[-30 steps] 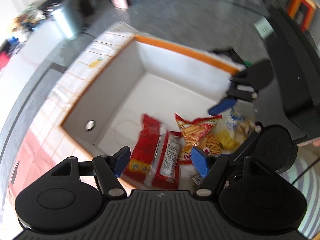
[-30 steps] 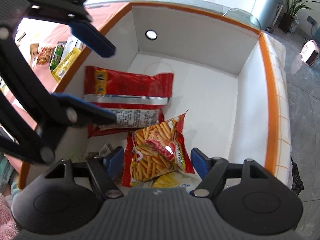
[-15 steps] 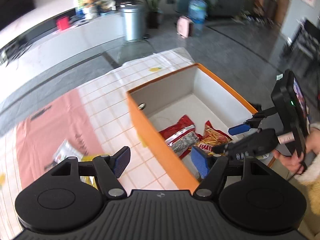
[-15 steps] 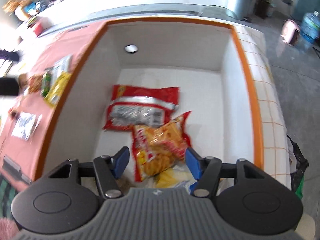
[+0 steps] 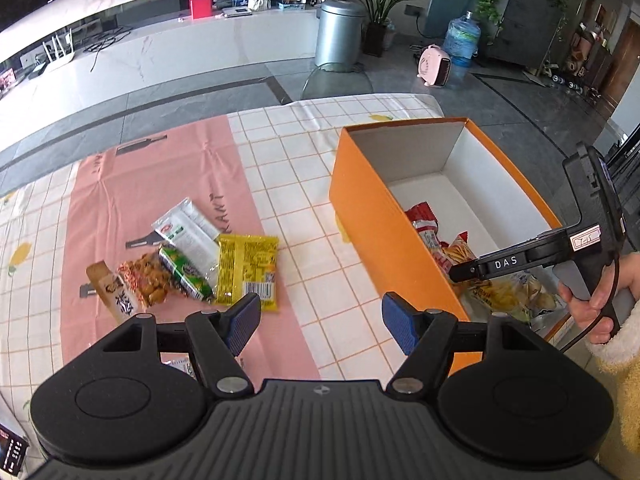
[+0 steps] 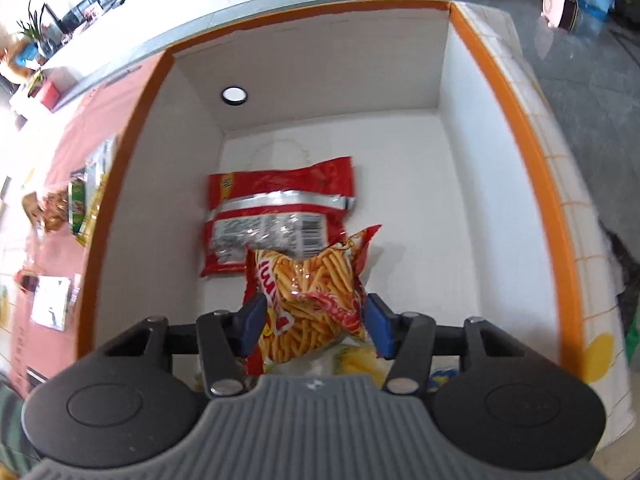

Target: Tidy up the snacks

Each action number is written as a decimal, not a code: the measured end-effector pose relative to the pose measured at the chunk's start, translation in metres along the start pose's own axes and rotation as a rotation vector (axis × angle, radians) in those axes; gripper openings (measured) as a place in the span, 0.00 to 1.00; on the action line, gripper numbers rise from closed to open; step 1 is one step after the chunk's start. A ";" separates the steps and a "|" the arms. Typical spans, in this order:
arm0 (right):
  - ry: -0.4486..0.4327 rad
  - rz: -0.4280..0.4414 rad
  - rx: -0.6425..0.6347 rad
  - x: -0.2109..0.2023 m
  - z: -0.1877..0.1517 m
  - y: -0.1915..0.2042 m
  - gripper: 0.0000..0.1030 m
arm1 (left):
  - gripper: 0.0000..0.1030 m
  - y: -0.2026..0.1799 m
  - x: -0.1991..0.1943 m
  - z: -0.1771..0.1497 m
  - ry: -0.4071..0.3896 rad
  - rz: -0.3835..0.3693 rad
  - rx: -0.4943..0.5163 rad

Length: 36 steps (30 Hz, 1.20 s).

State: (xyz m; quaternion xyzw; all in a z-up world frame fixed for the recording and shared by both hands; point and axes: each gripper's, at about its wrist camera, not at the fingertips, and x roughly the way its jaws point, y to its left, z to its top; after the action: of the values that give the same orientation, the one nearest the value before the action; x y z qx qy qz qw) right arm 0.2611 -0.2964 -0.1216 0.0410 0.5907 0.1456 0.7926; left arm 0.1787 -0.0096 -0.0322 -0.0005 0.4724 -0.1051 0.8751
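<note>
An orange box with white walls stands on the tablecloth. Inside lie a red packet and a fries bag over a yellow chip bag. My right gripper reaches down into the box; its jaws are closing and both blue pads press the crumpled sides of the fries bag. My left gripper hangs open over the table, nothing between its fingers. Left of it lies a pile of snacks: a yellow packet, a green packet and a white packet.
A nut packet and a brown bar lie in the same pile on the pink cloth strip. A person's hand holds the right gripper's handle. Beyond the table are grey floor, a metal bin and a white counter.
My left gripper swung away from above the box to the table on its left, and the snack pile came into view. The right jaws narrowed onto the fries bag.
</note>
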 end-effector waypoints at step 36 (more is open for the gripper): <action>-0.268 -0.121 -0.030 -0.105 -0.084 0.098 0.65 | 0.78 0.030 -0.079 -0.058 -0.191 0.063 -0.022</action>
State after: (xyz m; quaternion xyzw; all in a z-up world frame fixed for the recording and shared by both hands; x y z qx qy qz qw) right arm 0.1364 -0.2410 -0.0258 0.0124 0.4788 0.0996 0.8722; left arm 0.0944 0.0397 -0.0021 -0.0056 0.3877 -0.0717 0.9190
